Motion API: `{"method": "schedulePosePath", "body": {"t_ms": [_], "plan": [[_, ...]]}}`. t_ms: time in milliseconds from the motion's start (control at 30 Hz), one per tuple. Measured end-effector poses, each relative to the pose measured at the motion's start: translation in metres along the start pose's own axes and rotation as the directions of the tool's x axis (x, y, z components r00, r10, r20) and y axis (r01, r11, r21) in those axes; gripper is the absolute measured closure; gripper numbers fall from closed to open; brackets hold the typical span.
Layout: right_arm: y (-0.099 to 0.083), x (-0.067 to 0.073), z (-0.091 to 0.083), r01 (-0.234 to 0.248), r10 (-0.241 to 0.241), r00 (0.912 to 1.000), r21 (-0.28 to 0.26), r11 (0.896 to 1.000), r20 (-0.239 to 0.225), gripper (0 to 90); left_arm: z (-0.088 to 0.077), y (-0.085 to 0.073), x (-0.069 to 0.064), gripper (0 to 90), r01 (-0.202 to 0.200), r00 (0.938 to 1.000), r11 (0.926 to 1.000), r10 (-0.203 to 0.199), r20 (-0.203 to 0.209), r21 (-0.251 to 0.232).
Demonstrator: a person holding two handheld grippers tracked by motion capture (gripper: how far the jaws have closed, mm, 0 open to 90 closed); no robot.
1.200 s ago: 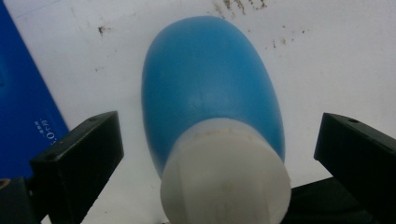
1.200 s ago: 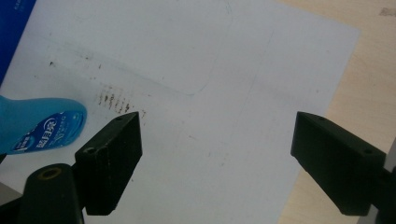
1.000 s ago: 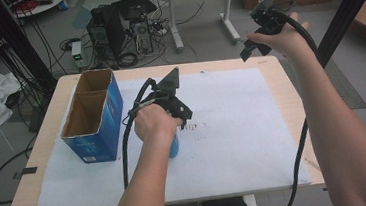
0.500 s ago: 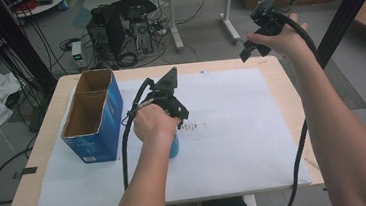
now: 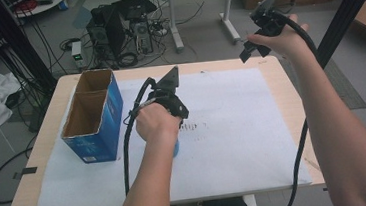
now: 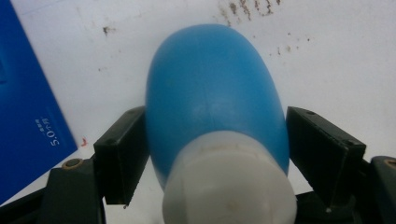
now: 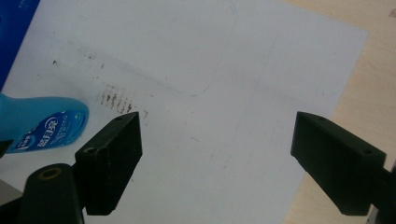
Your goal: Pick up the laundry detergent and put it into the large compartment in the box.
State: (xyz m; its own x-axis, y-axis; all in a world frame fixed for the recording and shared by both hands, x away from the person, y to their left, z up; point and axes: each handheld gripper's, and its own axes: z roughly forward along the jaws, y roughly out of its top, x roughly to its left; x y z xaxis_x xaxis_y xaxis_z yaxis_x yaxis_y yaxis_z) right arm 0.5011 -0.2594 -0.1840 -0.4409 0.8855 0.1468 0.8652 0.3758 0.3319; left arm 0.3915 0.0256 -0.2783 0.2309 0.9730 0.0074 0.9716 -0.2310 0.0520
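Observation:
A blue bottle (image 6: 215,93) with a white cap lies on the white paper sheet (image 5: 233,128), cap end toward the left gripper's camera. My left gripper (image 6: 217,140) has one black jaw against each side of the bottle, shut on it. From above, the left hand and gripper (image 5: 169,99) cover most of the bottle (image 5: 176,148). My right gripper (image 5: 257,31) is held high over the table's far right corner. Its jaws (image 7: 217,149) stand wide open with nothing between them, and the bottle (image 7: 42,123) lies far off at the left.
An open blue cardboard box (image 5: 94,118) stands on the left of the wooden table (image 5: 281,69), close beside the bottle. Brown smudges mark the paper (image 7: 116,100) near the bottle. Cables, computers and boxes sit on the floor beyond the table.

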Motion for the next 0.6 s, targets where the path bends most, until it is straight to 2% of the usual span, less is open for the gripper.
{"method": "schedulePosePath", "body": {"t_ms": [367, 600], "plan": [[0.0005, 0.0007, 0.0023, -0.002, 0.002, 1.0000, 0.005, 1.000, -0.003, 16.6, 0.0006, 0.0004, -0.0004, 34.3, 0.003, 0.9999, 1.0000, -0.003, -0.013, -0.003], [0.0010, 0.0010, 0.0023, 0.003, -0.003, 1.0000, 0.002, 1.000, -0.006, 16.6, 0.0003, 0.0015, 0.0004, 35.4, 0.009, 0.9999, 1.0000, -0.009, -0.012, 0.002]]}}
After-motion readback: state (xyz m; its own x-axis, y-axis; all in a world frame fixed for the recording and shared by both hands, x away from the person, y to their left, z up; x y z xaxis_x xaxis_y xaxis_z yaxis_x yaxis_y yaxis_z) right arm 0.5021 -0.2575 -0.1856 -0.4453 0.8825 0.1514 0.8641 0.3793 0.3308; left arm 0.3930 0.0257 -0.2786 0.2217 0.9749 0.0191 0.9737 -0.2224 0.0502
